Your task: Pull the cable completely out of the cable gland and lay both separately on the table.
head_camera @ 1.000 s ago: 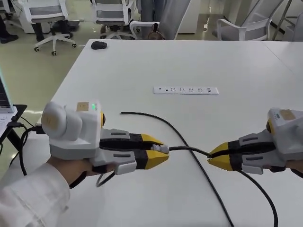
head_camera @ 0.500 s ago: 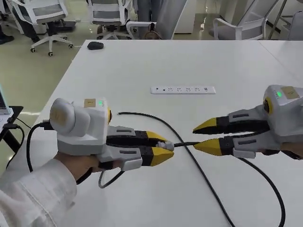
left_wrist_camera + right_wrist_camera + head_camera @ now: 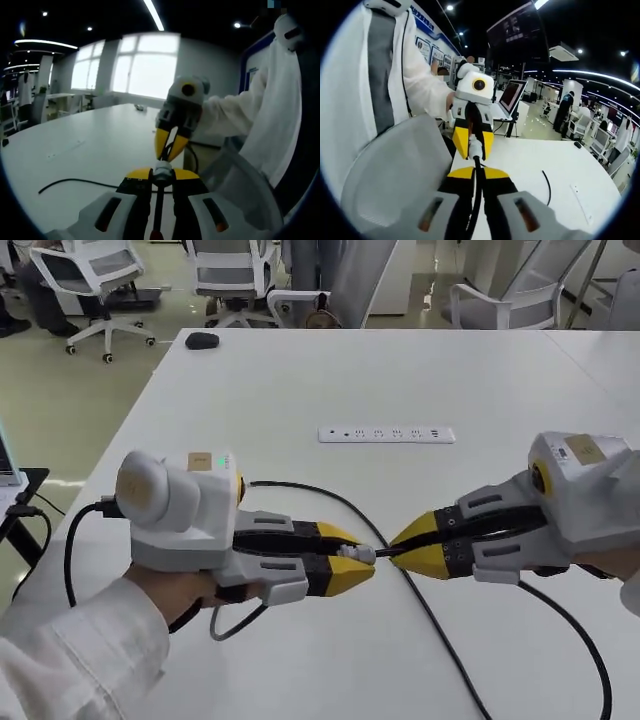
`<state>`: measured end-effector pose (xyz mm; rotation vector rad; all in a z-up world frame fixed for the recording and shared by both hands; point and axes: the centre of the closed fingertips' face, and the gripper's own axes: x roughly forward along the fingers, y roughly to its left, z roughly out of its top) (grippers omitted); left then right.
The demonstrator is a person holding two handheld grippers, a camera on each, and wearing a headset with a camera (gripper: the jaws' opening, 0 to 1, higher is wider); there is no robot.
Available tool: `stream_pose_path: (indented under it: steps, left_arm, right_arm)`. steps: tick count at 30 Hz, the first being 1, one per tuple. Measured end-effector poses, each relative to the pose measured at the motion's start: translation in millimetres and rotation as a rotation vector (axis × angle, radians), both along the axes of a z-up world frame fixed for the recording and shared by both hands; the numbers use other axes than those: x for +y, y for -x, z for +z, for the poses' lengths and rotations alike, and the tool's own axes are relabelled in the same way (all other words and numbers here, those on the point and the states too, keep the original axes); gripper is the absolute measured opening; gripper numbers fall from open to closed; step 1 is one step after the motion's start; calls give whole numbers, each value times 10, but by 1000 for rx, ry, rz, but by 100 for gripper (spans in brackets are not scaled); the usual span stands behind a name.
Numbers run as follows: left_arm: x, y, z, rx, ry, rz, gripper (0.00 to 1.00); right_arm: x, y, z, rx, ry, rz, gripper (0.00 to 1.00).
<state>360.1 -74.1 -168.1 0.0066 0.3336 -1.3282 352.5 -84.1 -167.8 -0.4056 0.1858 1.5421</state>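
Note:
My left gripper [image 3: 362,558] is shut on the small white cable gland [image 3: 356,553], held just above the white table [image 3: 300,390]. A black cable [image 3: 385,551] comes out of the gland toward the right. My right gripper [image 3: 398,543] is shut on that cable right next to the gland, its tips almost touching the left tips. In the left gripper view the gland [image 3: 162,170] sits between the yellow jaws, with the right gripper [image 3: 170,148] facing it. In the right gripper view the cable [image 3: 477,172] runs between the shut jaws to the gland [image 3: 475,148].
A white power strip [image 3: 386,434] lies mid-table beyond the grippers. A dark mouse [image 3: 201,340] sits at the far left corner. More black cable [image 3: 445,635] trails over the table toward the near edge. Office chairs [image 3: 235,270] stand behind the table.
The right gripper let go of the cable, opened, moved left toward the gland, and is now shut on the cable right beside it. The left gripper kept the gland and shifted slightly right.

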Motion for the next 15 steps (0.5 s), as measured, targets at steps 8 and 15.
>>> stream_pose_path:
  steps: [8, 15]
  left_arm:
    - [-34, 2, -3, -1, -3, -7, 16]
    - [19, -20, -23, 0, -12, 6, 16]
  right_arm:
    - [-58, -13, -35, 6, -6, -2, 3]
    - [-167, -59, -180, 27, 14, -27, 3]
